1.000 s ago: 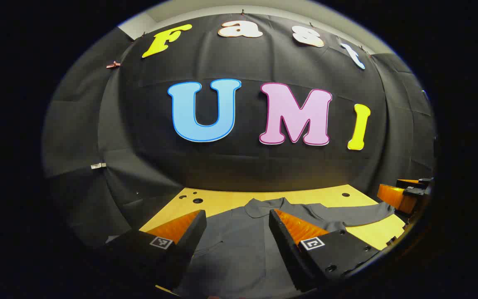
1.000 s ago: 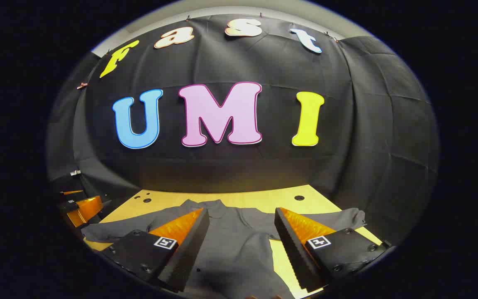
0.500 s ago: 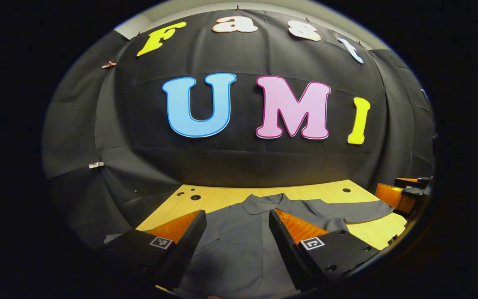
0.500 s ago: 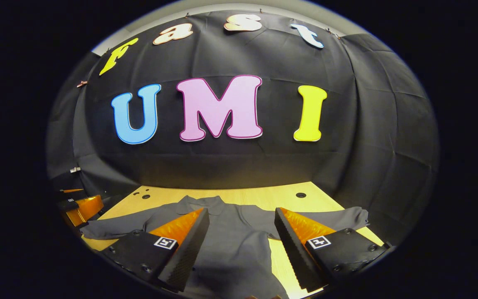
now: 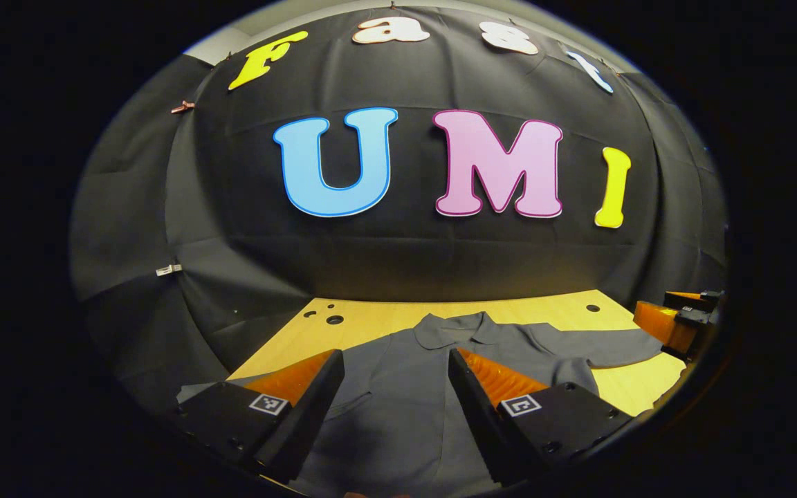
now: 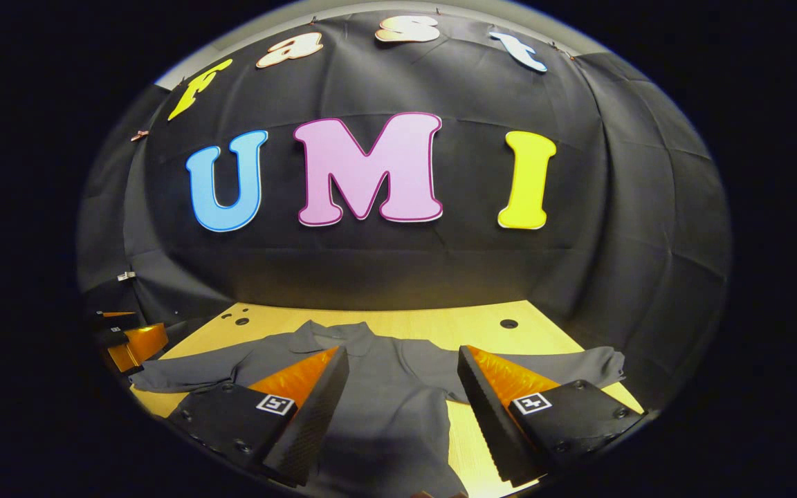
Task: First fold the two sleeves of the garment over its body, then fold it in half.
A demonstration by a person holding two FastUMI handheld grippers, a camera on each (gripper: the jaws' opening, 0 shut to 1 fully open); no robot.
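Shirt: grey collared shirt lies flat on the wooden table, collar toward 12 o'clock, near the back wall.
Sleeves: in the right gripper view one sleeve runs out toward 9 o'clock and the other sleeve toward 3 o'clock; both are spread wide, neither lies over the body.
Progress: by my reading nothing is folded yet; both sleeve folds and the halving fold are all left to do.
Left gripper: left gripper is released, jaws wide apart, holding nothing; it hangs above the shirt's body with cloth showing between the fingers. Whether the tips touch the fabric I cannot tell.
Right gripper: right gripper is likewise spread wide and empty, above the body's side edge at 6 o'clock, bare table beside the hem.
Other gripper seen: from the left gripper view the right one sits at 3 o'clock, near a sleeve end.
Next: likely a reach for a sleeve cuff.
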